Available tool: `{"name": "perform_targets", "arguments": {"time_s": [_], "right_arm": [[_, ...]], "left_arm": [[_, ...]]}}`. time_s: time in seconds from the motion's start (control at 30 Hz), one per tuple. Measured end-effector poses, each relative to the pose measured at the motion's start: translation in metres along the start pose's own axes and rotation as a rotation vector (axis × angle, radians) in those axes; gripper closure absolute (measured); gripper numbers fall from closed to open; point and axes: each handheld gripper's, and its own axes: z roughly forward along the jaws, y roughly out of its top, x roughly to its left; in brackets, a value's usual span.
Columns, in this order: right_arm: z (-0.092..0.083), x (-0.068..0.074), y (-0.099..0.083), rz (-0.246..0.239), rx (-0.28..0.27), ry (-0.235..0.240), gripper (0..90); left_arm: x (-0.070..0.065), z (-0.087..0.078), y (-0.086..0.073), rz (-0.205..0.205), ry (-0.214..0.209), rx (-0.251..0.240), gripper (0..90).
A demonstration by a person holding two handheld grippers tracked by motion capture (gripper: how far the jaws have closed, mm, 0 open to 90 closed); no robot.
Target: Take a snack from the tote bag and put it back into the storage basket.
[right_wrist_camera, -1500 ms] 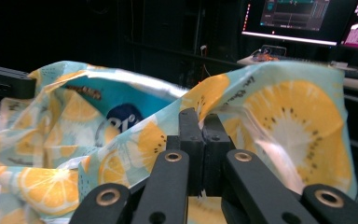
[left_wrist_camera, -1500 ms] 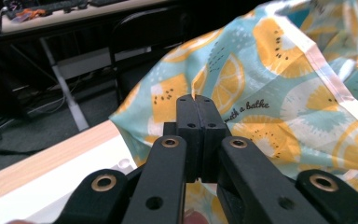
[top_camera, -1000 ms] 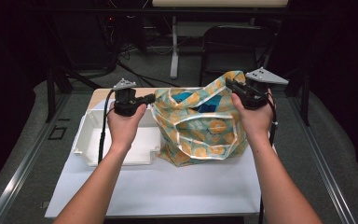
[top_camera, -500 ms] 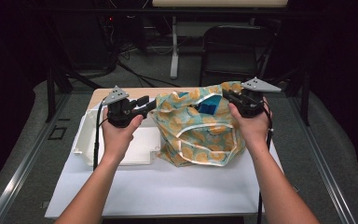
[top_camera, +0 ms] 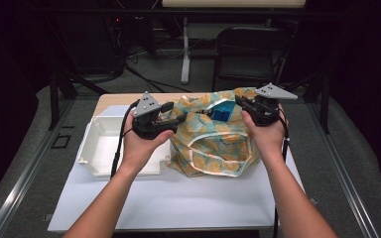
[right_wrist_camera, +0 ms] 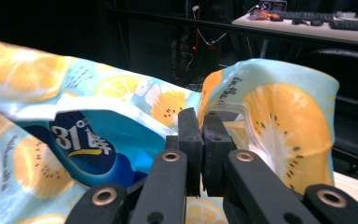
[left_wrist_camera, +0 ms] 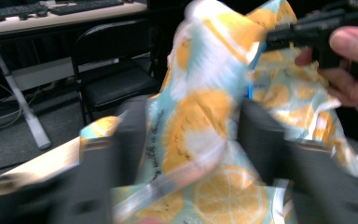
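1. You are working in a lab-like recording room, not a home: black curtains or dark walls close off the left and right edges of the high view.
2. Your table (top_camera: pixel 168 208) stands alone on grey carpet, its top covered in plain white, with metal rails running along the floor at lower left and lower right.
3. Behind it, upper centre of the frame, a black folding chair (top_camera: pixel 250 52) stands by a desk on a white leg (top_camera: pixel 185 49).
4. Loose cables (top_camera: pixel 144 49) trail across the floor at upper left.
5. In the left gripper view, upper left, that desk carries keyboards (left_wrist_camera: pixel 81 5), as an office bench would.
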Motion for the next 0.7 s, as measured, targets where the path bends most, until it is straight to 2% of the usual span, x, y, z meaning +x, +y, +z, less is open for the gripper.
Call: {"name": "perform_targets", "arguments": {"time_s": [0.07, 0.13, 0.2, 0.27, 0.33, 0.37, 0.43, 0.5, 0.6, 0.7], "right_arm": [[-0.002, 0.001, 0.001, -0.011, -0.009, 0.003, 88.8], [-0.005, 0.0, 0.003, -0.018, -0.021, 0.005, 89.0], [-0.008, 0.0, 0.007, -0.017, -0.035, 0.004, 89.1], [-0.008, -0.001, 0.011, -0.018, -0.043, 0.006, 89.1], [-0.006, 0.0, 0.016, -0.033, -0.037, 0.0, 89.1], [-0.005, 0.0, 0.017, -0.036, -0.032, -0.003, 89.0], [0.001, 0.0, 0.02, -0.044, 0.0, -0.014, 88.9], [0.008, -0.004, 0.019, -0.027, 0.031, -0.018, 88.6], [0.013, -0.013, 0.011, 0.016, 0.054, -0.017, 87.8], [0.018, -0.02, -0.003, 0.039, 0.099, -0.027, 86.5]], "left_arm": [[0.004, -0.004, 0.001, -0.011, -0.008, -0.023, 73.0], [0.009, -0.008, 0.004, -0.03, -0.029, -0.048, 85.2], [0.014, -0.01, 0.008, -0.052, -0.035, -0.059, 88.8], [0.018, -0.008, 0.011, -0.077, -0.017, -0.066, 89.0], [0.023, -0.002, 0.013, -0.106, -0.002, -0.043, 89.1], [0.028, 0.003, 0.012, -0.137, 0.001, -0.031, 89.0], [0.038, 0.013, 0.007, -0.21, 0.036, -0.002, 88.9], [0.047, 0.023, -0.002, -0.263, 0.031, 0.042, 88.7], [0.052, 0.039, -0.018, -0.306, 0.027, 0.125, 87.9], [0.054, 0.053, -0.037, -0.322, 0.031, 0.208, 86.4]]}}
